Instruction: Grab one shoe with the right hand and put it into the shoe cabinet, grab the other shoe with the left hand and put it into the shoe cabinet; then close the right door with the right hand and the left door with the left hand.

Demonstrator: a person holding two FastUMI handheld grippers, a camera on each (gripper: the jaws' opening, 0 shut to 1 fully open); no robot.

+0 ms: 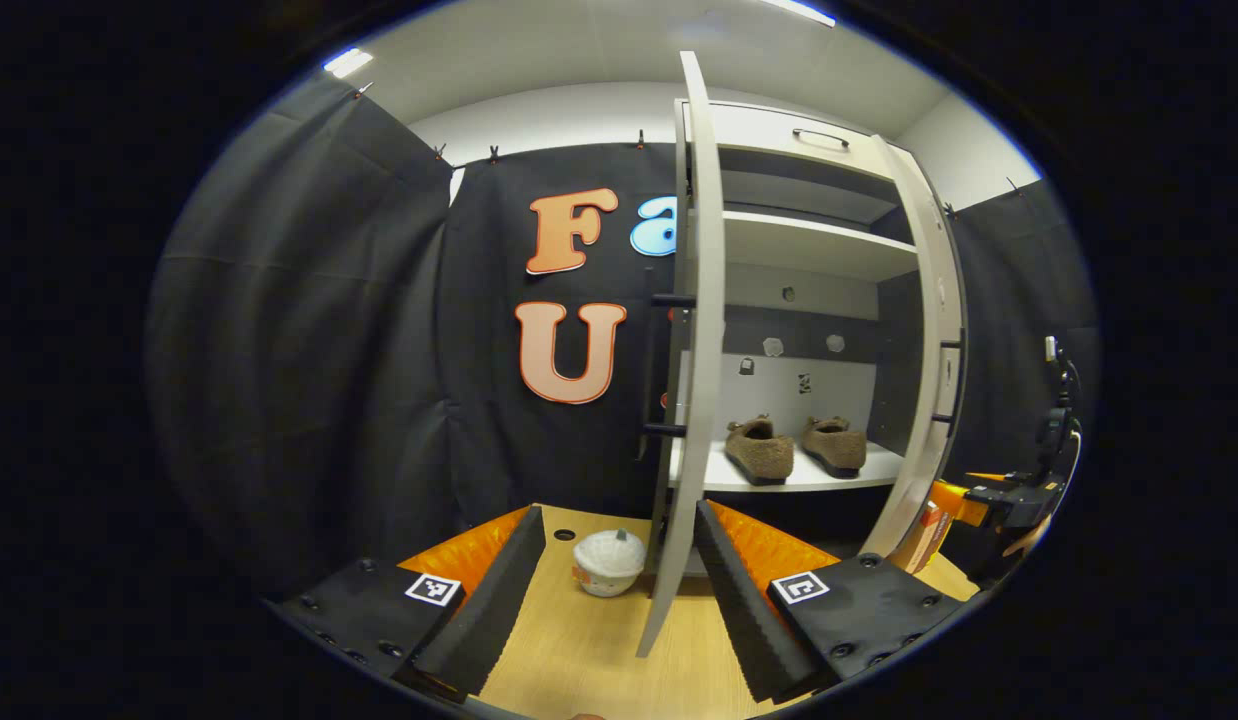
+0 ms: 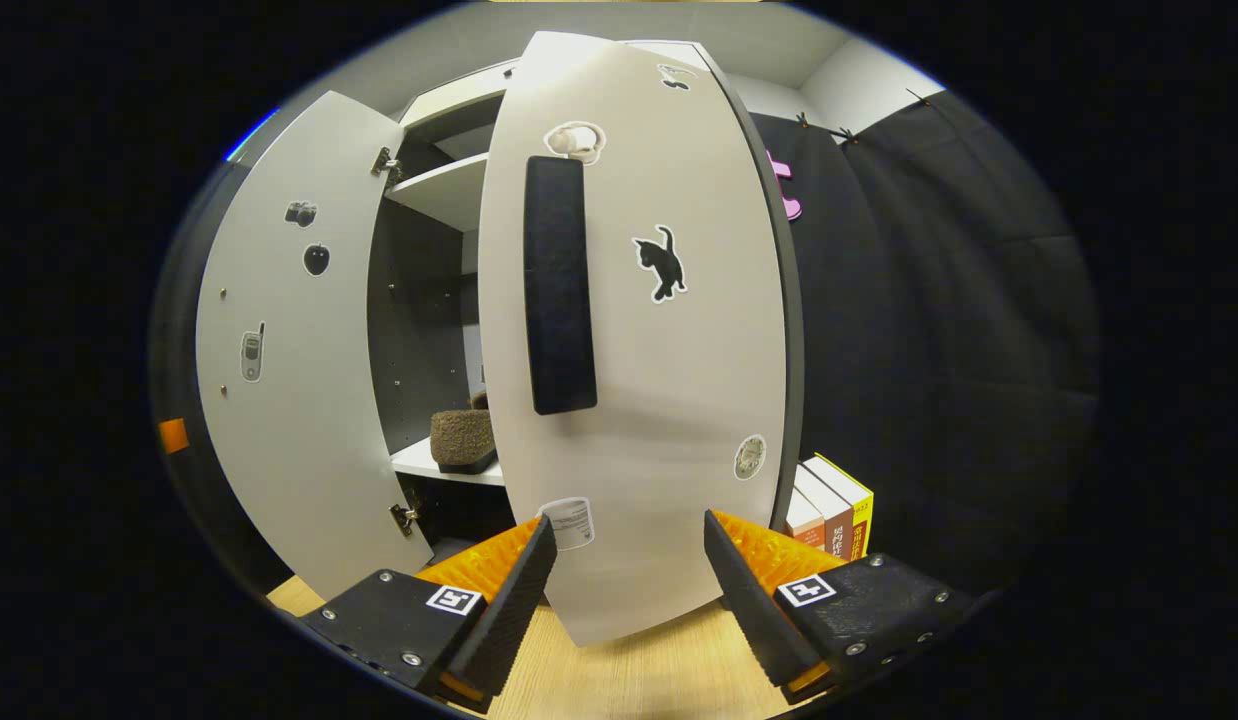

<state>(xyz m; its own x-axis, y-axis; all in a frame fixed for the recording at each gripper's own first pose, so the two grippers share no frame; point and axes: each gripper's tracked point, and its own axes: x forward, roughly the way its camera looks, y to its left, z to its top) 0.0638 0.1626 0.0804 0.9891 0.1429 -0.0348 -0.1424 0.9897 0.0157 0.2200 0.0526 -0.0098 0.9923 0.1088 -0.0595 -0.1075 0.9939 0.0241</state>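
Black cloth (image 1: 309, 330) hangs clipped along its top edge as the booth's wall, with a white wall (image 1: 559, 118) above it and a pale ceiling (image 1: 619, 45) carrying two bright light strips (image 1: 347, 62). A light wooden counter (image 1: 589, 640) runs below. A small white lidded pot (image 1: 608, 562) sits on it, and a few books (image 2: 829, 515) stand against the cloth.

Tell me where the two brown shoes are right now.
In the left gripper view, both shoes sit side by side on the cabinet's lower white shelf, between the two open doors, under the empty upper shelf.
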